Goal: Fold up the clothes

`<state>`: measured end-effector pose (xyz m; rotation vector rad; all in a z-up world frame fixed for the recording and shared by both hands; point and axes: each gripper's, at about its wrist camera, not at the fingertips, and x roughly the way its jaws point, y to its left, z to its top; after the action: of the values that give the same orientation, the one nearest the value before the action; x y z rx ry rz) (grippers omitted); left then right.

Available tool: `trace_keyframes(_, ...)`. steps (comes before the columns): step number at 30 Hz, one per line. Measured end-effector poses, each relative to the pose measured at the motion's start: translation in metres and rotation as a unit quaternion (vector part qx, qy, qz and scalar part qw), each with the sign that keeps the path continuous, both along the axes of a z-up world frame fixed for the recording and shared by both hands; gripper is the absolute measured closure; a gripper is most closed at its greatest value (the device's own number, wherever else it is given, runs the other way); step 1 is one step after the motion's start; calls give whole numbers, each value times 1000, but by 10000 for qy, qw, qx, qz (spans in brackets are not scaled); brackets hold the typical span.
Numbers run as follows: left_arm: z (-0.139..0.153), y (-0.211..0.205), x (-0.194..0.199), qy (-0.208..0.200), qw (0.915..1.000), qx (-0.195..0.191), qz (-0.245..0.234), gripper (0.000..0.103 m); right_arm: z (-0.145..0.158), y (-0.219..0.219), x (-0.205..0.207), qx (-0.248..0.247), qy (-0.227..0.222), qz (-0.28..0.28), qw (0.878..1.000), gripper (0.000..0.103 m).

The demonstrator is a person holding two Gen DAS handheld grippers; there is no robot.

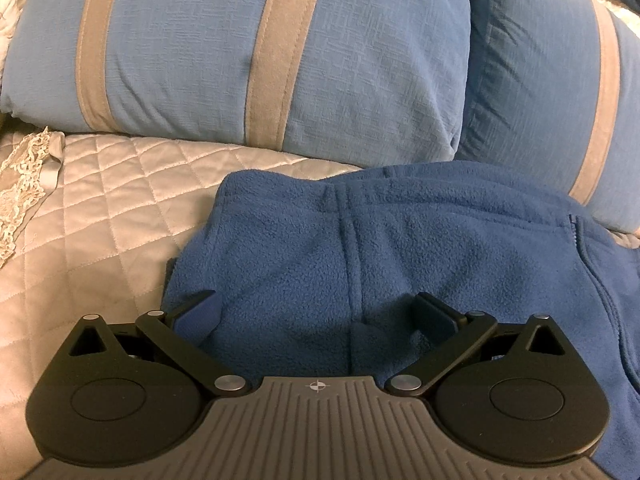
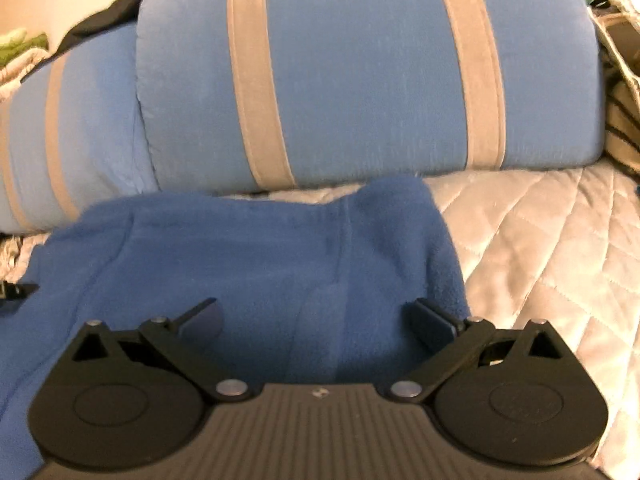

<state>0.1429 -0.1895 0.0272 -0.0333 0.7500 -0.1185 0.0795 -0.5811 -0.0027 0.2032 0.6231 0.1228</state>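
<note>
A blue fleece garment (image 1: 400, 256) lies folded on the quilted bedspread, and a zipper shows along its right side. My left gripper (image 1: 320, 312) hovers over the garment's left part, fingers wide open with nothing between them. In the right wrist view the same fleece garment (image 2: 248, 256) fills the lower left. My right gripper (image 2: 320, 316) is open above its right edge, and its right fingertip (image 2: 434, 320) sits near the fold's border. A dark tip of the left gripper shows at the far left edge.
Two blue pillows with grey stripes (image 1: 248, 52) (image 2: 360, 68) stand just behind the garment. The silver quilted bedspread (image 1: 100, 208) (image 2: 540, 240) extends to both sides. A lace-trimmed cloth (image 1: 24, 184) lies at the far left.
</note>
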Motion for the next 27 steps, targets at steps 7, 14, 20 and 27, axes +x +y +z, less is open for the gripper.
trace_keyframes(7,2,-1,2,101,9999,42,-5,0,2,-1,0,17,80,9,10000,1)
trace_keyframes(14,11,1,6,521,9985,96,-128,0,5,16,10,-602,485,52,9970,1)
trace_keyframes(20,27,12,-14,688,9942,280,-780,0,20,11,6,-805,721,-8,9941,1)
trace_keyframes(27,40,36,-35,693,9869,1001,-1057,0,33,-21,-10,-739,956,15,9927,0)
